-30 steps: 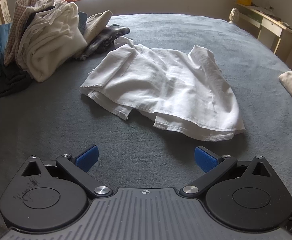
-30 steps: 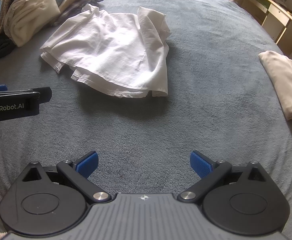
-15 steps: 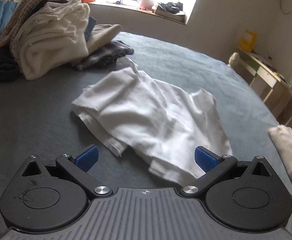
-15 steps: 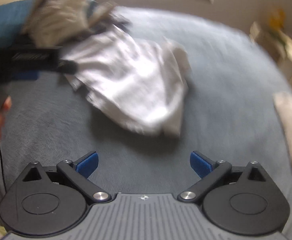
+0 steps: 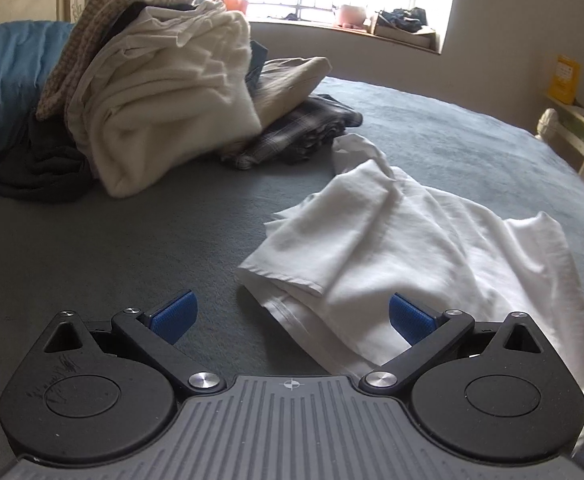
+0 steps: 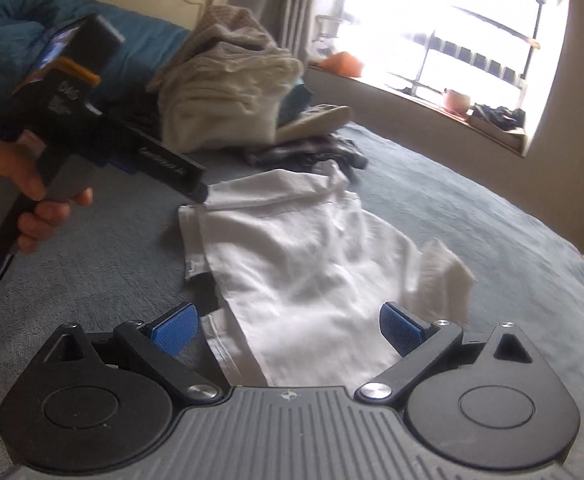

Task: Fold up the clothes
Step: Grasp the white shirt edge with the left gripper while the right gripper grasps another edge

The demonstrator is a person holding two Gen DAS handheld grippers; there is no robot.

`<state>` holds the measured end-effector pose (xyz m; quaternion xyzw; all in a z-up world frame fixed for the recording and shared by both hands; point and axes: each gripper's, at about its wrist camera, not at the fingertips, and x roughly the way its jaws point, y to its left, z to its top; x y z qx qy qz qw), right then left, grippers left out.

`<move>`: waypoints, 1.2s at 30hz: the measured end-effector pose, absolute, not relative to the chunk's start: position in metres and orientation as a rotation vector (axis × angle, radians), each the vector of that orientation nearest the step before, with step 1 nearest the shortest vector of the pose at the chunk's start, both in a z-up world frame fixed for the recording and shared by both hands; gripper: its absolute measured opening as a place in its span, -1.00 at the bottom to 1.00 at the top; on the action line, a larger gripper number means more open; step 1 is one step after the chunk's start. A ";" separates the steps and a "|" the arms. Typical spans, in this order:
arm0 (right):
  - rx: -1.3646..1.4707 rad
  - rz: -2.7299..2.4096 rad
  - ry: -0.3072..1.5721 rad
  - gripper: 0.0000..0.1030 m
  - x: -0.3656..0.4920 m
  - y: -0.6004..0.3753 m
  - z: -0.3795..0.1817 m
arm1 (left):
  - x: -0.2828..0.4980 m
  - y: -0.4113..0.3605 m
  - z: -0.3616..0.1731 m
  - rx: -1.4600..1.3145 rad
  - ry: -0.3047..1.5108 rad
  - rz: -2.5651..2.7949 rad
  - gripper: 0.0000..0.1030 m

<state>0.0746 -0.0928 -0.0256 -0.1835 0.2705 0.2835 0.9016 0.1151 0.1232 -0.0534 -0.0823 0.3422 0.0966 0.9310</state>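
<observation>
White cotton, a crumpled garment (image 5: 403, 240) spread on the grey bed (image 5: 132, 232), long axis running away toward the clothes pile (image 5: 164, 92) by the headboard. Left tongs (image 5: 292, 316) apart, empty, over the near-left hem corner; right tongs (image 6: 288, 324) apart too, empty, above the near hem. Both about equally close. Small white lettering on the left tool's arm, blurred, unreadable.
</observation>
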 end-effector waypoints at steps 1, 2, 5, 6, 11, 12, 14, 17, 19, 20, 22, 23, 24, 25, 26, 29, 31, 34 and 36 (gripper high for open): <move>-0.376 0.600 0.566 0.91 0.078 -0.088 -0.031 | 0.119 0.124 -0.056 -0.162 0.702 0.201 0.98; -0.372 0.610 0.573 0.91 0.081 -0.084 -0.036 | 0.124 0.124 -0.059 -0.151 0.706 0.199 0.95; -0.361 0.613 0.600 0.77 0.094 -0.076 -0.052 | 0.135 0.120 -0.069 -0.120 0.731 0.183 0.81; -0.355 0.610 0.613 0.67 0.098 -0.074 -0.057 | 0.137 0.118 -0.072 -0.112 0.736 0.176 0.70; -0.331 0.604 0.693 0.33 0.121 -0.073 -0.076 | 0.142 0.106 -0.089 -0.049 0.772 0.152 0.01; -0.328 0.610 0.708 0.18 0.124 -0.074 -0.079 | 0.142 0.103 -0.092 -0.038 0.775 0.145 -0.09; -0.316 0.621 0.734 -0.25 0.128 -0.077 -0.083 | 0.141 0.100 -0.093 -0.027 0.768 0.130 -0.36; -0.244 0.644 0.752 -0.65 0.132 -0.087 -0.078 | 0.138 0.098 -0.088 -0.056 0.762 0.122 -0.78; -0.182 0.648 0.761 -0.80 0.134 -0.096 -0.071 | 0.136 0.098 -0.085 -0.080 0.757 0.115 -0.83; -0.143 0.647 0.766 -0.84 0.135 -0.101 -0.068 | 0.136 0.098 -0.081 -0.104 0.754 0.106 -0.88; -0.075 0.642 0.773 -0.85 0.139 -0.113 -0.060 | 0.136 0.096 -0.072 -0.134 0.735 0.082 -0.88; -0.041 0.641 0.778 -0.85 0.142 -0.119 -0.057 | 0.137 0.094 -0.066 -0.145 0.723 0.069 -0.88; -0.007 0.647 0.789 -0.85 0.145 -0.125 -0.054 | 0.137 0.093 -0.061 -0.157 0.711 0.054 -0.89; 0.015 0.653 0.799 -0.85 0.147 -0.129 -0.052 | 0.137 0.090 -0.055 -0.173 0.700 0.036 -0.89; 0.027 0.656 0.806 -0.80 0.148 -0.133 -0.051 | 0.138 0.087 -0.051 -0.190 0.689 0.014 -0.89; 0.051 0.658 0.786 -0.42 0.148 -0.143 -0.048 | 0.139 0.074 -0.041 -0.229 0.669 -0.057 -0.91; 0.048 0.658 0.739 0.13 0.146 -0.146 -0.047 | 0.142 0.062 -0.038 -0.242 0.666 -0.109 -0.91; 0.001 0.681 0.651 0.50 0.144 -0.139 -0.047 | 0.145 0.048 -0.037 -0.273 0.675 -0.176 -0.91; -0.021 0.712 0.600 0.66 0.147 -0.129 -0.049 | 0.144 0.041 -0.035 -0.298 0.680 -0.218 -0.92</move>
